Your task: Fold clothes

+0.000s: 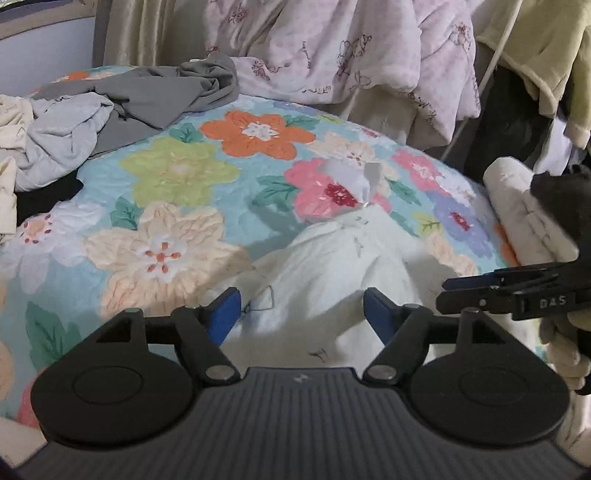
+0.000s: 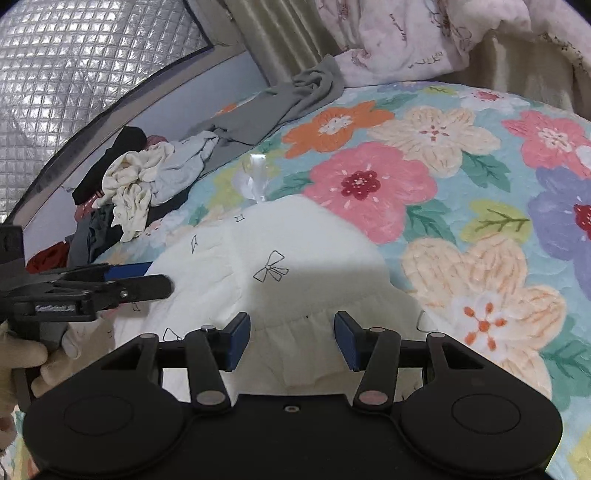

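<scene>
Surface: a bed (image 2: 461, 206) under a quilted cover printed with large flowers in orange, pink, cream, green and purple on pale blue.
Left gripper (image 1: 301, 314): nearest in the left wrist view, its blue-padded fingers (image 1: 227, 314) spread apart with nothing clamped; the white cloth lies below the gap.
Right gripper (image 2: 291, 339): nearest in the right wrist view, its fingers (image 2: 347, 339) likewise parted and gripping nothing, hanging over the gathered edge of the same cloth.
White garment (image 2: 273, 266): cream-white, printed with small bow outlines, lying bunched on the bed just ahead of both grippers, loose from both.
Gloved hand (image 2: 26, 354): a light glove at the left edge of the right wrist view, holding the handle of the other gripper.
Clear scrap (image 2: 255, 181): a small crumpled see-through piece on the cover just beyond the garment's far tip.
Clothes pile (image 2: 136, 184): farther back, unfolded cream, grey, black and red items heaped together.
Grey garment (image 1: 155, 99): spread out beside that pile.
Pink quilt (image 1: 332, 48): bunched at the far end of the bed.
Curtain (image 1: 136, 33): beige, behind everything.
</scene>
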A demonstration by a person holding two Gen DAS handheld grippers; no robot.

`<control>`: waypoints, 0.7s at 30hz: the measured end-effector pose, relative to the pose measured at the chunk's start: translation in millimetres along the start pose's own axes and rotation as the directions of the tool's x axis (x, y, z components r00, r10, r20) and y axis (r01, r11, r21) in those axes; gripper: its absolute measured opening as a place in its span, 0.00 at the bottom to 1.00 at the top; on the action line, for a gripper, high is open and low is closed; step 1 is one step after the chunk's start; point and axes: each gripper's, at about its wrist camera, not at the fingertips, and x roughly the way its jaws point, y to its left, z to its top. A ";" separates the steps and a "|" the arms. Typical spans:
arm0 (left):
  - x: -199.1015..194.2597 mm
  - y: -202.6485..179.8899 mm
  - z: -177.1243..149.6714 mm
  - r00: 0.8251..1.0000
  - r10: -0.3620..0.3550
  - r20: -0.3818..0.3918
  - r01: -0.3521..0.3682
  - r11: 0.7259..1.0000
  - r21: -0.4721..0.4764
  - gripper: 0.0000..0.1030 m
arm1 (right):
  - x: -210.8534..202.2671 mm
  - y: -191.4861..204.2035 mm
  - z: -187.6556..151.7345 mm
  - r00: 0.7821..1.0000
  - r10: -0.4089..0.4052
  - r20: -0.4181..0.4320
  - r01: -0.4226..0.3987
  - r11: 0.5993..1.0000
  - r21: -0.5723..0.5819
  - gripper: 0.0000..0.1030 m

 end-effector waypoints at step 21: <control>-39.6 -90.1 -90.3 0.975 -0.188 -0.117 0.215 0.933 0.290 0.07 | -23.5 43.1 0.8 0.989 0.100 0.107 -0.099 0.995 -0.023 0.56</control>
